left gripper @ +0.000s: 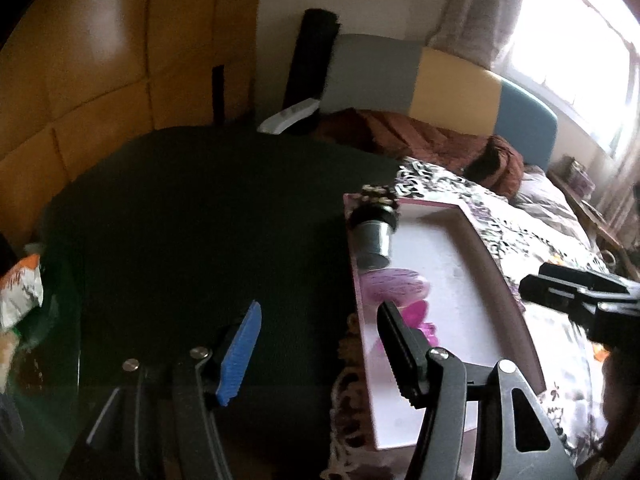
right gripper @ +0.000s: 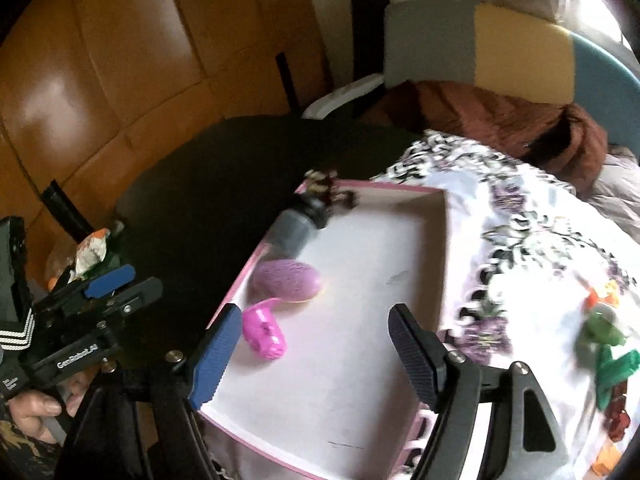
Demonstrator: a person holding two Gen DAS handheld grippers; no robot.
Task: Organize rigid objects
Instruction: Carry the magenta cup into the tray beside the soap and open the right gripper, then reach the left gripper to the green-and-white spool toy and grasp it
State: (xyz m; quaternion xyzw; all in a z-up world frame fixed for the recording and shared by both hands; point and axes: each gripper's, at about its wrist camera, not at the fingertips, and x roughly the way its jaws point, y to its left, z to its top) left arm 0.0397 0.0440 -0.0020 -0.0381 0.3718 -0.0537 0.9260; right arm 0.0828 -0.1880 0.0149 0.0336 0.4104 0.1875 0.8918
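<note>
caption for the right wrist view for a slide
Open right hand-held gripper above a pink-rimmed tray holding a potted plant.

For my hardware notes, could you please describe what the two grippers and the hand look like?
Both the left gripper and the right gripper are black, each with one ribbed blue pad and one black pad, plus silver pivot screws. The left bears white "GenRobot.AI" lettering. The hand is bare.

Between the spread fingers [right gripper: 416,354] of the right gripper [right gripper: 312,354] lies the white tray [right gripper: 360,280]; a pink toy [right gripper: 265,334] sits just beside the blue finger.
</note>
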